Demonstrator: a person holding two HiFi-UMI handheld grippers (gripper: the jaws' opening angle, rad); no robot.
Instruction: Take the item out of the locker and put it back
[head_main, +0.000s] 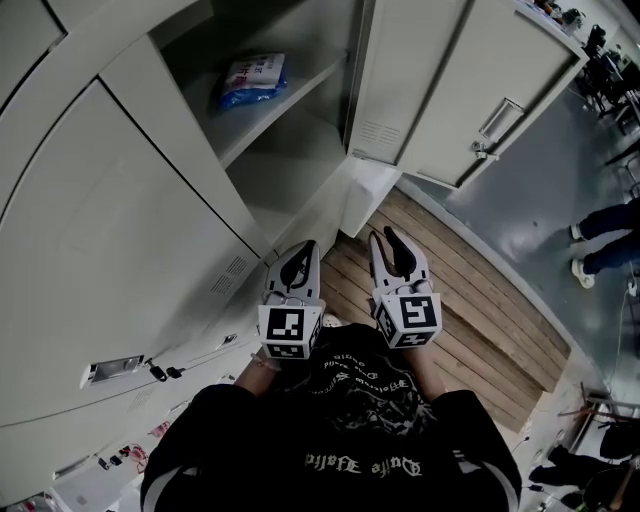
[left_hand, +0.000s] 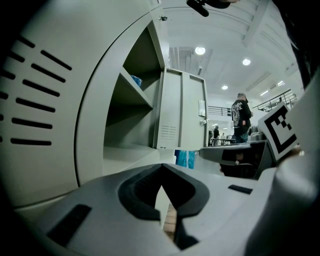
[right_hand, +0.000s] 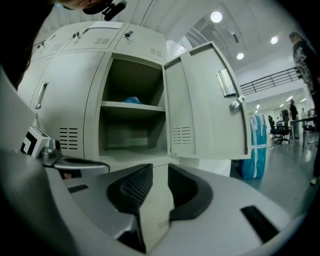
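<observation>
A blue and white packet (head_main: 252, 78) lies on the upper shelf (head_main: 290, 95) of the open locker; the right gripper view shows the packet (right_hand: 132, 100) far back on that shelf, and the left gripper view catches its edge (left_hand: 136, 80). Both grippers hang side by side close to the person's chest, well short of the locker. My left gripper (head_main: 303, 250) has its tips together with nothing between them (left_hand: 161, 166). My right gripper (head_main: 388, 238) stands partly open and empty, a gap showing between its pads (right_hand: 160, 167).
The locker door (head_main: 470, 90) is swung wide to the right. Closed lockers (head_main: 110, 250) fill the left. A wooden slat platform (head_main: 470, 330) lies underfoot. A person's legs (head_main: 610, 240) show at the right edge. A blue wrapped bundle (right_hand: 252, 150) stands beyond the door.
</observation>
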